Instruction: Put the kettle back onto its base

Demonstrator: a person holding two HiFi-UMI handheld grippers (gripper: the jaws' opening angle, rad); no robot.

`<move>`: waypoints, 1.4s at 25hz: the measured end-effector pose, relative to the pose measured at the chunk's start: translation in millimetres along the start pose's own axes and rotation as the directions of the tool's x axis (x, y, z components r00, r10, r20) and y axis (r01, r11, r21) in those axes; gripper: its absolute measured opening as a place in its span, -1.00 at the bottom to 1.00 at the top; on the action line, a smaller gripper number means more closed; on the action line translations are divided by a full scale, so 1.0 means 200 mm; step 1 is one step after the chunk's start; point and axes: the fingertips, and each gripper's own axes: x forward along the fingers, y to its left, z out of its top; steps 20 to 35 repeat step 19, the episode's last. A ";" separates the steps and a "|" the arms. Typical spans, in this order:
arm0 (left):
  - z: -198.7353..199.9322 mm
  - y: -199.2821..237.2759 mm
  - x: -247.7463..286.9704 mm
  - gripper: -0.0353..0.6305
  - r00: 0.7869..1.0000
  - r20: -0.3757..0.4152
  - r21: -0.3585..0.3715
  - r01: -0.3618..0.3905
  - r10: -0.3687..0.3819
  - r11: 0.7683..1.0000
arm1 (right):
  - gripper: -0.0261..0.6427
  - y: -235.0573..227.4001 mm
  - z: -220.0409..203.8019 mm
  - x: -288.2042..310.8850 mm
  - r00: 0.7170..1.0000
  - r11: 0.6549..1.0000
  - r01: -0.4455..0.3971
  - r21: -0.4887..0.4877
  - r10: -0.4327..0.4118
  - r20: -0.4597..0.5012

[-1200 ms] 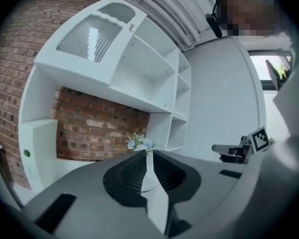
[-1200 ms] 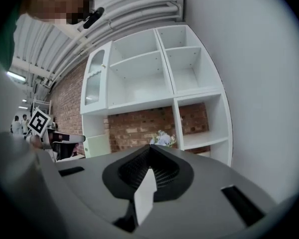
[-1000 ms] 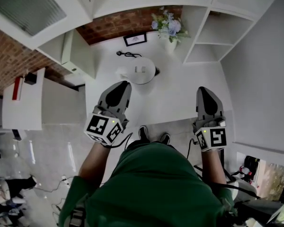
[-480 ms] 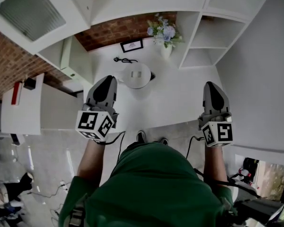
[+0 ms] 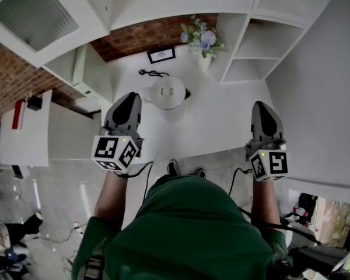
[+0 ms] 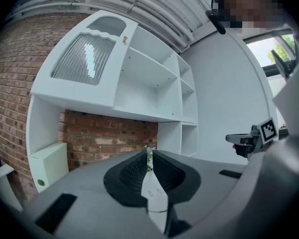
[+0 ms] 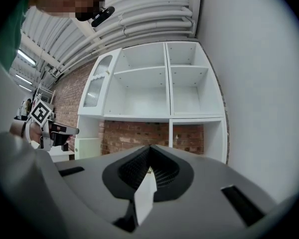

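In the head view a white kettle stands on the white counter, seen from above, with a black cord lying just behind it. I cannot tell whether a base lies under it. My left gripper hovers over the counter just left of the kettle and short of it, jaws shut and empty. My right gripper hangs far to the right, also shut with nothing in it. Both gripper views show the jaws pressed together and pointing level at the shelves; the kettle is hidden in them.
A vase of flowers and a small framed picture stand at the back by the brick wall. An open white shelf unit rises at the right, a small white cabinet at the left. The counter's front edge runs under both grippers.
My left gripper has shifted left, away from the kettle, and the right one slightly outward to the right. Both stay shut. In the last half second almost nothing moved.
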 end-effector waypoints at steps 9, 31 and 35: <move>0.00 0.02 -0.02 -0.75 1.000 -0.006 -0.007 -0.003 0.003 1.000 | -0.86 0.02 0.00 -0.01 1.000 1.000 0.000 0.002 0.000 -0.008; -0.03 0.04 -0.03 -0.75 1.000 -0.015 -0.009 -0.004 0.004 1.000 | -0.86 0.05 -0.02 -0.02 1.000 1.000 -0.003 0.001 0.003 -0.012; -0.03 0.04 -0.03 -0.75 1.000 -0.015 -0.009 -0.004 0.004 1.000 | -0.86 0.05 -0.02 -0.02 1.000 1.000 -0.003 0.001 0.003 -0.012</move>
